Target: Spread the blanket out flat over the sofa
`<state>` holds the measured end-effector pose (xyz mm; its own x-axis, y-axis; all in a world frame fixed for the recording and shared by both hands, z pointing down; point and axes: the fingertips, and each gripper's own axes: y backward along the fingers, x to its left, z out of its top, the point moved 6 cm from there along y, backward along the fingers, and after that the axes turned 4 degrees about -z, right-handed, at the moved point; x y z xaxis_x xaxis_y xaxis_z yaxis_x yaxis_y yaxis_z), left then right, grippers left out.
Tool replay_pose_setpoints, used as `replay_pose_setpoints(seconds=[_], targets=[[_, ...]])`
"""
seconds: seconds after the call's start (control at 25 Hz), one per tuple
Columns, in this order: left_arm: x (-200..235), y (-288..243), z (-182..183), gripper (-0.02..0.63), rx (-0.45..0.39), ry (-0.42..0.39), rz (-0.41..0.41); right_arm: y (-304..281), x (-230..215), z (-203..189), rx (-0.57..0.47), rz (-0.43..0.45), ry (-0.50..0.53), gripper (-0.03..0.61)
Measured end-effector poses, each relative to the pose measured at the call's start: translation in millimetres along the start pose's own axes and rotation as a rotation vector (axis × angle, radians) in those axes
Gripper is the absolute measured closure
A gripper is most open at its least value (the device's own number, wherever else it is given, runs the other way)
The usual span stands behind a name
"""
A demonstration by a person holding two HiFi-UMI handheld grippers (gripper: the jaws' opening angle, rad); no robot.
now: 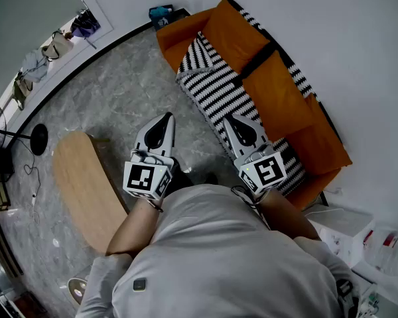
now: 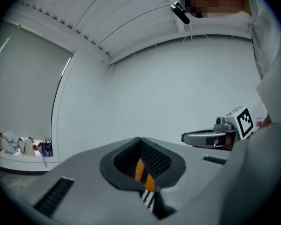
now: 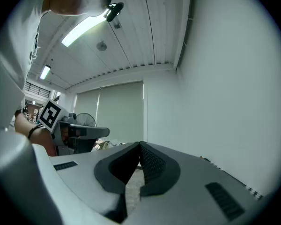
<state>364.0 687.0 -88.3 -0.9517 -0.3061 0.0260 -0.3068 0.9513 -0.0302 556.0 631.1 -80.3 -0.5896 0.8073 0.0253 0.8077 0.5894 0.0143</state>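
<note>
The orange sofa [image 1: 273,85] stands against the wall at the upper right. A black-and-white striped blanket [image 1: 211,85] lies over its seat and hangs down the front; a strip of it also shows along the backrest. My left gripper [image 1: 164,120] is shut and empty, held over the floor in front of the sofa. My right gripper [image 1: 232,122] is shut and empty too, just above the blanket's front edge. In the left gripper view the jaws meet at the tip of the left gripper [image 2: 140,139], with the right gripper [image 2: 210,138] beside it. Both gripper views look up toward wall and ceiling.
An oval wooden table [image 1: 86,184] stands at my left. A floor lamp base [image 1: 38,138] sits farther left, and clothes [image 1: 58,45] hang by the far wall. White boxes [image 1: 348,220] are at the sofa's near end. A blue item [image 1: 160,11] lies beyond the far end.
</note>
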Motion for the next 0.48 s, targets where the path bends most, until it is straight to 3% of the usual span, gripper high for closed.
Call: replay_pose_setpoints(seconds=[0.48], targets=[[36.2,3.8,-4.2,0.604,0.005,0.018,0.000,-32.1,8.6,-3.3,0.026,-0.003,-0.020,0.557]])
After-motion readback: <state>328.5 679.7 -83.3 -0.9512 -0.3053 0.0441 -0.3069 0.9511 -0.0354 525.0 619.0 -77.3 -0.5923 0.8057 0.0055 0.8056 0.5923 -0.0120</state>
